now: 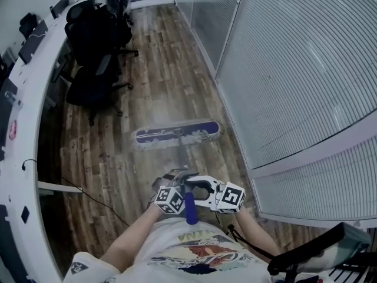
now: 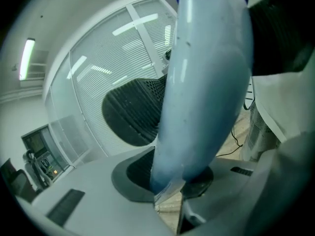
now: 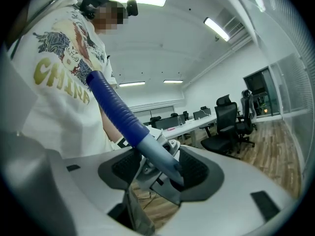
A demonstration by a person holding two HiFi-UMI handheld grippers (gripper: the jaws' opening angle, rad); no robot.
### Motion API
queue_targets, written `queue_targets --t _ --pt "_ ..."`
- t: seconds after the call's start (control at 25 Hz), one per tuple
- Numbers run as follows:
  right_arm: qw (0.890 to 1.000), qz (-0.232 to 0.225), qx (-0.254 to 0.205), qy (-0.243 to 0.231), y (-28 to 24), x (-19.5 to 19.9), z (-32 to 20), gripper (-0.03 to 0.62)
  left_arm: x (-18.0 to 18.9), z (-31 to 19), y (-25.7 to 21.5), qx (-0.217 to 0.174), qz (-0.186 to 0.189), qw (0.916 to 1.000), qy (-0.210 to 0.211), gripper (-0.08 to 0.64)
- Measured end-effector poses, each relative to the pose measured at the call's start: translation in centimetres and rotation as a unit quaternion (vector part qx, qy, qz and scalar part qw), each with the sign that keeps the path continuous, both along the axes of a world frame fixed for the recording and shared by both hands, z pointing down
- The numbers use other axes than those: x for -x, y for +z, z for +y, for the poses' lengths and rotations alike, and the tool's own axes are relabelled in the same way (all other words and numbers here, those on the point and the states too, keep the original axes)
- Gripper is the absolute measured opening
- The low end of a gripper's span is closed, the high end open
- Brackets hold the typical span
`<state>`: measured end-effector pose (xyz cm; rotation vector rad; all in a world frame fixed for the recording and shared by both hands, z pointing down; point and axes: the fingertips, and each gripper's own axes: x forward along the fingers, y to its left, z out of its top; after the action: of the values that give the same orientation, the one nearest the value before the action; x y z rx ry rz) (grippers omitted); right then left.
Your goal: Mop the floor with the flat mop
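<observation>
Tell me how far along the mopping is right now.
Done: unclear; the wood floor shows no plain wet-dry edge. In hand: the flat mop head lies flat on the boards beside the glass wall, the left gripper shut on the handle, the right gripper with jaws apart around it. Left, probably: the stretch ahead toward the office chairs.

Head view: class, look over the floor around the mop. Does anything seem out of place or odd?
A thin black cable trails loose across the wood floor, left of the flat mop: a possible snag. Nothing looks spilled or damaged.
</observation>
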<state>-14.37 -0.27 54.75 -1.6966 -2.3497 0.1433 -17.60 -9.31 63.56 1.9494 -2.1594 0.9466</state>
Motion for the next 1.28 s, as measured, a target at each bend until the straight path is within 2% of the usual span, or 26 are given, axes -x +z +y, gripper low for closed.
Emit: queue_targets --t 0.2,0.48,0.8,1.04,1.16,1.28 --pt "1.000 0.006 -0.011 -0.003 1.3 6.6 -0.8 0.239 6.5 -0.8 1.2 0.022 -0.013 0.9996 0.014 0.054" --pt "1.000 -0.001 0.009 -0.006 0.9 15.7 -3.3 0.242 15.9 -3.3 0.8 0.005 -0.005 1.0000 -0.003 0.054" --pt "0.999 -0.002 0.044 -0.015 -0.5 30.1 -9.2 0.242 30.4 -8.8 -0.2 0.014 0.010 0.9996 -0.021 0.055" --pt "0.998 -0.007 0.065 -0.015 -2.3 39.1 -14.1 0.242 39.9 -13.4 -2.1 -0.024 0.041 0.9965 -0.068 0.063" --pt "0.998 -0.007 0.065 -0.026 -2.3 41.3 -15.3 0.242 42.3 -14.5 -2.1 -0.024 0.043 0.9956 -0.080 0.064" --pt "0.998 -0.002 0.063 -0.026 -2.1 41.8 -15.4 0.242 42.7 -14.6 -1.8 -0.022 0.048 0.9951 -0.083 0.064"
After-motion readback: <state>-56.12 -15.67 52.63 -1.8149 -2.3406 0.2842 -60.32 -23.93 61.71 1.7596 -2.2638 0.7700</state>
